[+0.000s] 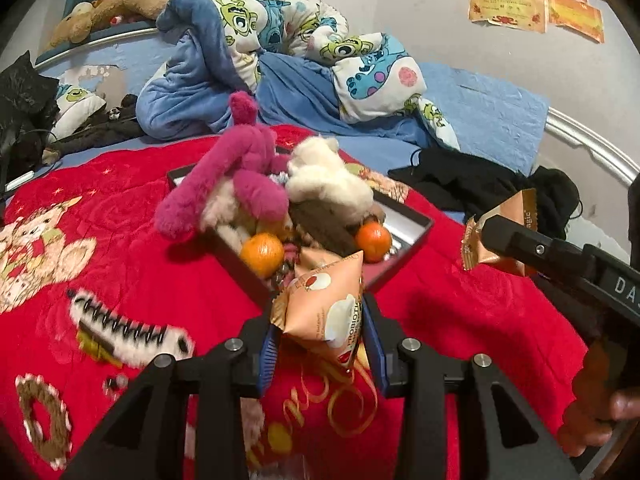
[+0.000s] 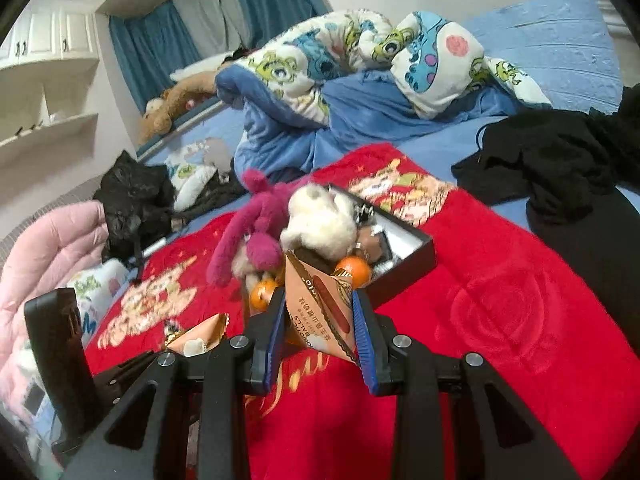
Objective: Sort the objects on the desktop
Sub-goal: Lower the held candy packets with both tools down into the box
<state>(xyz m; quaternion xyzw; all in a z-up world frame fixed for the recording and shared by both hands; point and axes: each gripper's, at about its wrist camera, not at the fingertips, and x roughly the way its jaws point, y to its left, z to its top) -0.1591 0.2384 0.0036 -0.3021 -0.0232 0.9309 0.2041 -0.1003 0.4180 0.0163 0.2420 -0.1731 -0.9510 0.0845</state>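
Clamping a light, crinkly snack packet (image 1: pixel 320 308) by its middle, the left gripper (image 1: pixel 320 344) risks crushing it; the right gripper (image 2: pixel 320 320) grasps another packet (image 2: pixel 320 304).

— What did you have behind the work area?

— You had a red blanket (image 1: pixel 120 248) spread over a blue sheet (image 1: pixel 488 108), and a rumpled cartoon-monster quilt (image 1: pixel 280 28) heaped past it.

— Anything else?

— Black clothing (image 2: pixel 560 160) lay to your right on the sheet. A brown plush dog (image 1: pixel 100 12) rested along the headboard, blue curtains (image 2: pixel 160 48) hung behind, and certificates (image 1: pixel 520 0) were stuck to the wall.
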